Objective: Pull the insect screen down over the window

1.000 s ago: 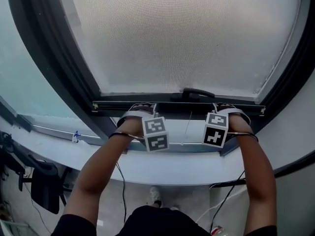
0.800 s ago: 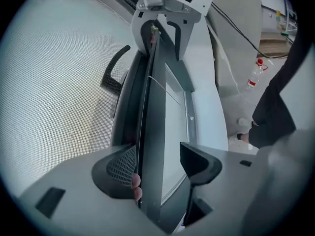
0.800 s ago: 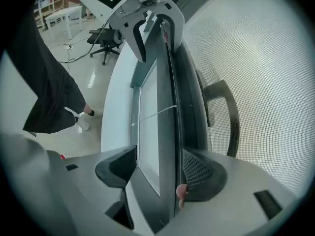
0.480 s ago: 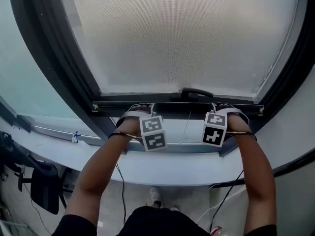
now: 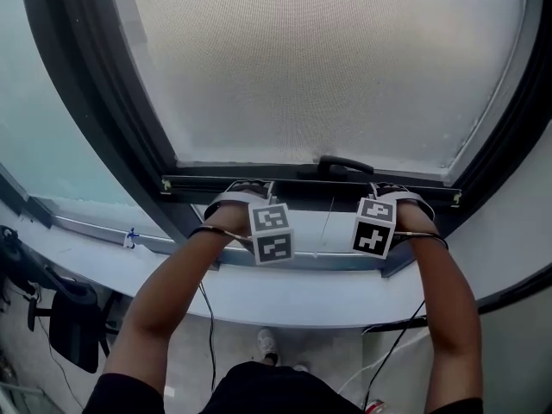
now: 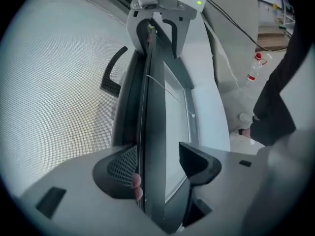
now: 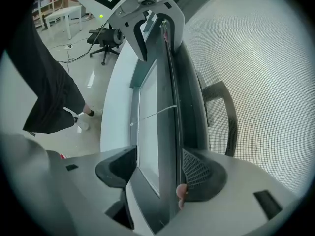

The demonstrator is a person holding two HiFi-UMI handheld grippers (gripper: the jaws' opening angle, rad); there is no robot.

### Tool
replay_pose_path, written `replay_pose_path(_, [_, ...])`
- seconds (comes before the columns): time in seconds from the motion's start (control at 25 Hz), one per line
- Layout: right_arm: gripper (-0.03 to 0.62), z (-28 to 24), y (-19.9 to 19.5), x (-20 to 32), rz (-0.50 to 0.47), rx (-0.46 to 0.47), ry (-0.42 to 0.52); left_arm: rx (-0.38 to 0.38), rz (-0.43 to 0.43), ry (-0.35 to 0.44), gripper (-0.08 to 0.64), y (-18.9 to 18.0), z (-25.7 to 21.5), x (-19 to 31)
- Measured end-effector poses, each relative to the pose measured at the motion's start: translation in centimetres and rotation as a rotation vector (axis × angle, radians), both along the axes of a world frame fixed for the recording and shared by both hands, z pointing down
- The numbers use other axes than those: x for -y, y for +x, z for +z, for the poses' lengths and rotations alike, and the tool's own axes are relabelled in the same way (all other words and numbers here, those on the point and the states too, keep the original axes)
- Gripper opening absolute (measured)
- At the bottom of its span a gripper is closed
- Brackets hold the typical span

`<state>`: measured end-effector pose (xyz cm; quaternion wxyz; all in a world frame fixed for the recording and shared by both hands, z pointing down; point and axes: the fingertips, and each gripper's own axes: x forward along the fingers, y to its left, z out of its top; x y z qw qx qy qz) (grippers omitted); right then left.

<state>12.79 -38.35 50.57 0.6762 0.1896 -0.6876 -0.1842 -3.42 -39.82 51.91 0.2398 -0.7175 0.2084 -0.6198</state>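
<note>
The insect screen's grey mesh (image 5: pixel 328 67) fills the window frame down to its dark bottom bar (image 5: pixel 310 182), which carries a curved black handle (image 5: pixel 345 164). My left gripper (image 5: pixel 248 188) sits on the bar left of the handle, my right gripper (image 5: pixel 392 188) to its right. In the left gripper view the left gripper (image 6: pixel 157 163) straddles the bar (image 6: pixel 150 132): the mesh-side pad lies against it, the other finger stands off. The right gripper (image 7: pixel 156 170) straddles the bar (image 7: pixel 170 132) the same way. Both are open.
A white sill (image 5: pixel 293 287) runs just below the bar, with a thin pull cord (image 5: pixel 330 216) hanging between the grippers. On the floor are an office chair (image 5: pixel 69 326), cables (image 5: pixel 207 317) and a bottle (image 6: pixel 254 68).
</note>
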Motion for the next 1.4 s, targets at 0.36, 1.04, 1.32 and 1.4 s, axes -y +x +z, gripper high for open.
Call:
replay_pose_path(0.36, [0.296,-0.7,0.1,0.4,-0.009,-0.004,0.07,-0.008,0.02,0.08,0.27,0.0,-0.9,0.4])
replay_pose_path(1.04, [0.293,-0.1,0.0,0.3,0.01,0.0,-0.013,0.017,0.012,-0.009,0.242,0.0,-0.2,0.4])
replay_pose_path(1.32, [0.283,-0.1,0.1,0.6,0.002,0.01,-0.001,-0.034,-0.016,-0.007,0.241,0.3,-0.1,0.8])
replay_pose_path(1.4, [0.244,-0.1,0.2,1.2,-0.008,0.009,0.049,-0.027,-0.021,0.014,0.229,0.4,-0.2,1.2])
